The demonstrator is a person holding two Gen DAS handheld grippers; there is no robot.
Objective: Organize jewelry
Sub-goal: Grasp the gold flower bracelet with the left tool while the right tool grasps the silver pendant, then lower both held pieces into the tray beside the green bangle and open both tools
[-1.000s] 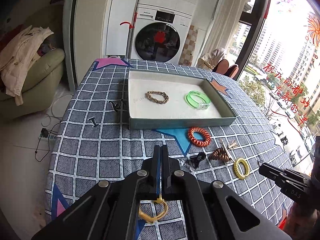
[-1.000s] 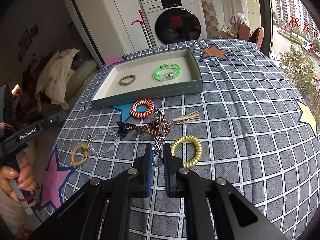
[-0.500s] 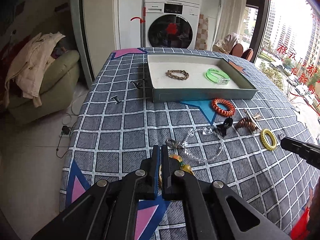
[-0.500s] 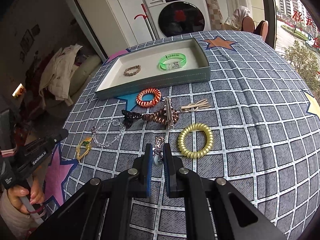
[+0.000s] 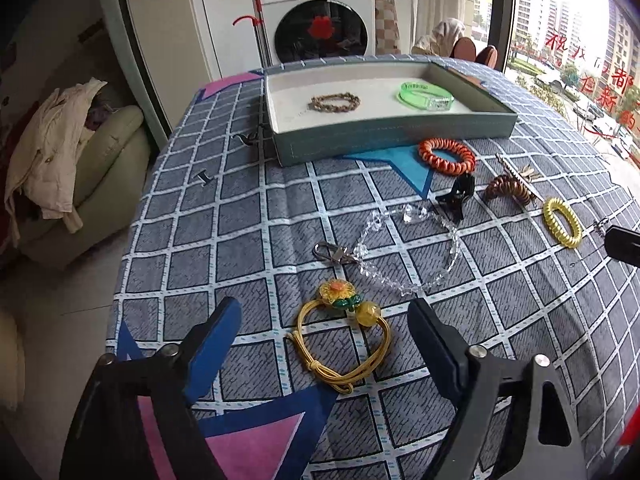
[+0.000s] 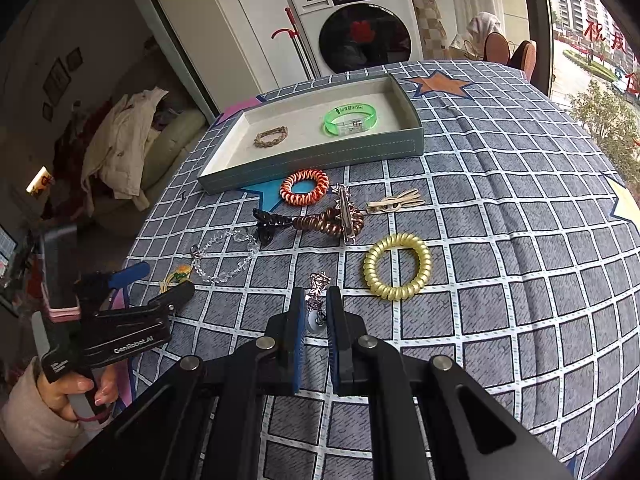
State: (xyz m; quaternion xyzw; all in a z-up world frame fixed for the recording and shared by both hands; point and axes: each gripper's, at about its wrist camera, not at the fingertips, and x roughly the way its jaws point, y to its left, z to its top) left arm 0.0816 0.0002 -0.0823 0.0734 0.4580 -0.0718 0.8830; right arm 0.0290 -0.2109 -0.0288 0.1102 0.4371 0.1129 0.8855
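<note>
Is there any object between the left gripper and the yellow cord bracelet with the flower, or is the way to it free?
Nothing visible blocks it. The left gripper, whose jaws have just been opening, stands open with the yellow cord bracelet lying on the cloth between its fingers, untouched. The crystal bead chain lies just beyond, apart from it.

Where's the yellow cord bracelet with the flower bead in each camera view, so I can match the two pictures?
Left wrist view: the yellow cord bracelet lies low centre, between the open left gripper's fingers.
Right wrist view: at mid-left, mostly hidden behind the left gripper; its flower bead shows.
Shared landmark: the clear bead chain just beyond it.
</note>
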